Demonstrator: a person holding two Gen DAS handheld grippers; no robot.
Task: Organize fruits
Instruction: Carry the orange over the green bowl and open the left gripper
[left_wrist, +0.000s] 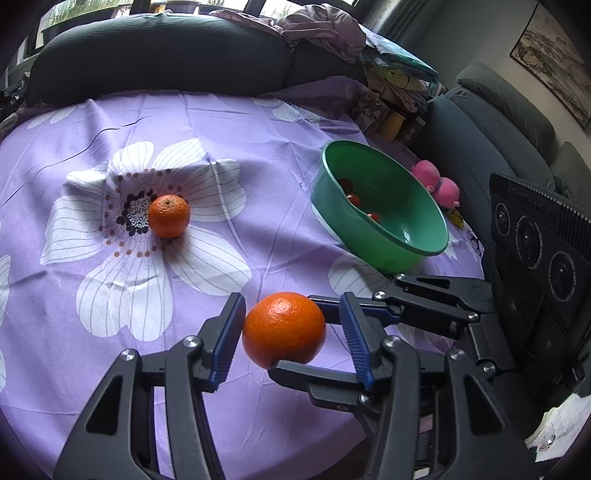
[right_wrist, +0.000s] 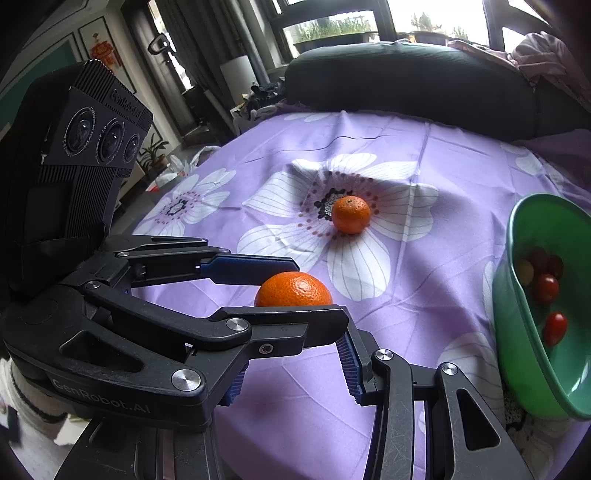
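Lilac cloth (left_wrist: 258, 147) printed with big white flowers covers the table under both my tools, which point steeply down and meet crosswise on a single orange (left_wrist: 284, 328). My left gripper (left_wrist: 291, 314) comes in from below in its own view with a blue pad on either side of the fruit. The left pad is against the peel, and I see a thin sliver on the other side. From the right camera, though, the same two fingers look pinched onto it above and below. My right gripper (right_wrist: 295, 350) reaches in from the side, one finger under the orange and one behind it, so I read it as clamped on the fruit too, although its own pads are mostly hidden by the left tool's finger. I cannot tell whether the orange clears the cloth. Further out, a second orange (left_wrist: 168, 216) sits alone on the centre of a printed flower, well apart from the first. A green bowl (left_wrist: 388, 254) at the right edge of the cloth holds a few cherry tomatoes (right_wrist: 546, 288), and a pink toy (left_wrist: 437, 182) lies just behind it. A dark cushion (left_wrist: 159, 55) and a heap of clothes (left_wrist: 321, 33) line the far side under the windows (right_wrist: 332, 22), with a grey armchair (left_wrist: 491, 122) and a framed picture (left_wrist: 554, 62) to the right.
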